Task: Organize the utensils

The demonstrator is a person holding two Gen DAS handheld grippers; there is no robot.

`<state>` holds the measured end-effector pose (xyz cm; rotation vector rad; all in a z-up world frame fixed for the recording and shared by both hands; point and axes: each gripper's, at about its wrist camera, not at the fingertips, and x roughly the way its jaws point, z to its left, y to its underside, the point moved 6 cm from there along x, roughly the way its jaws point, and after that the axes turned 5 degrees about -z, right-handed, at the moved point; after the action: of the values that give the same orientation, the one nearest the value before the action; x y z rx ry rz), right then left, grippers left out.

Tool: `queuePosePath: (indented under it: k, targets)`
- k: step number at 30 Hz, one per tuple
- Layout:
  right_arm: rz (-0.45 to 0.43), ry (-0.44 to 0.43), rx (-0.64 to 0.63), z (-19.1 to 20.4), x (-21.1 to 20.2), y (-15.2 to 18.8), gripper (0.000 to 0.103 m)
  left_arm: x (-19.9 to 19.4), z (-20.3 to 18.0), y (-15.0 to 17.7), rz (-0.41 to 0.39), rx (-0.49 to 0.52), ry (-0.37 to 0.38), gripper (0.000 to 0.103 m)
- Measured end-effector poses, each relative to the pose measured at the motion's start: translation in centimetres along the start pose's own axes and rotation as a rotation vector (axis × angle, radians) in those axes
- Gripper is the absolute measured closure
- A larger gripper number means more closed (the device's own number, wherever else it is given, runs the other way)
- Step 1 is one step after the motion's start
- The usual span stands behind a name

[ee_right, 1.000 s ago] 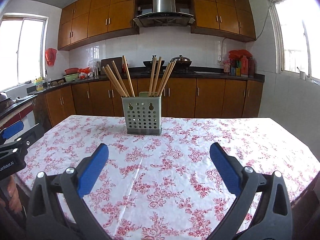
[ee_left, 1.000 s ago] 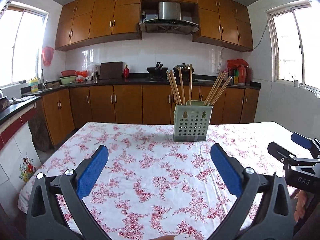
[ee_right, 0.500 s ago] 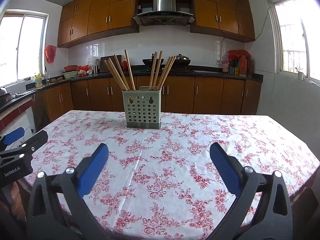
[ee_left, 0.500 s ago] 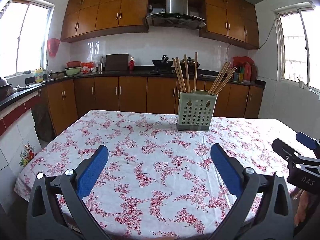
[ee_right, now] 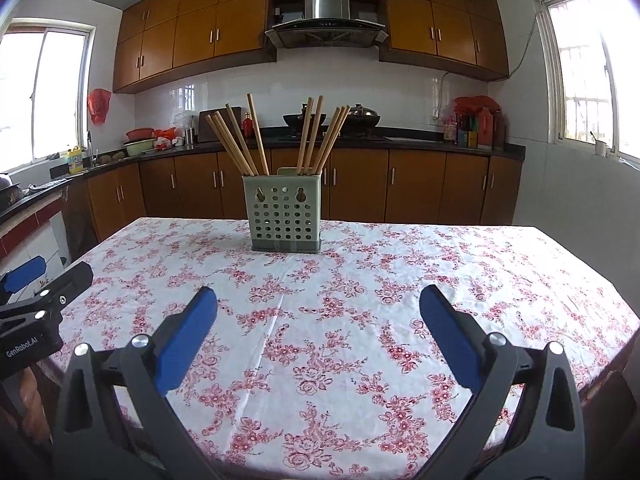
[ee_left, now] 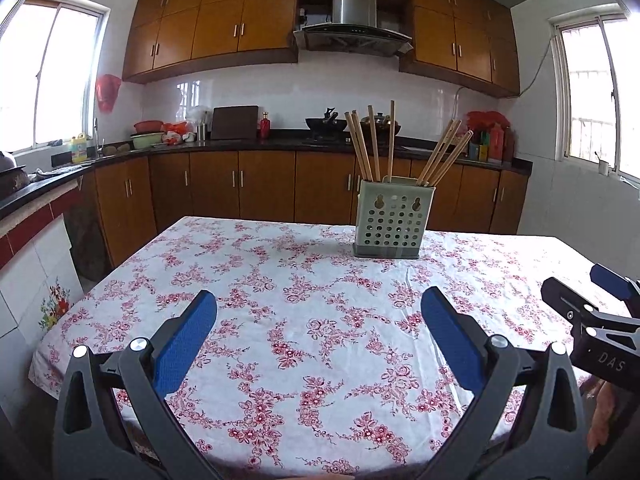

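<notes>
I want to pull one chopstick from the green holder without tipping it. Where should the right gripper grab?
Grip a chopstick of the left bunch near its bare upper end, coming from above with the right gripper. The sticks fan apart up there, while the holder hides their lower parts. Lift along its lean.

One utensil holder (ee_right: 285,212) holds eight chopsticks (ee_right: 256,136), four on each side.
</notes>
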<state>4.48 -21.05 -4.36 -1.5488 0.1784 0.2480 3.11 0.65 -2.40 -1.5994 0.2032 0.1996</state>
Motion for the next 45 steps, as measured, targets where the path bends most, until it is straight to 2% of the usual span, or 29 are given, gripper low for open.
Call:
queuePosePath:
  k: [45]
  targets:
    - [0.017, -0.004, 0.010, -0.08, 0.36, 0.80, 0.004, 0.33, -0.62, 0.52, 0.022, 0.001, 0.006, 0.002]
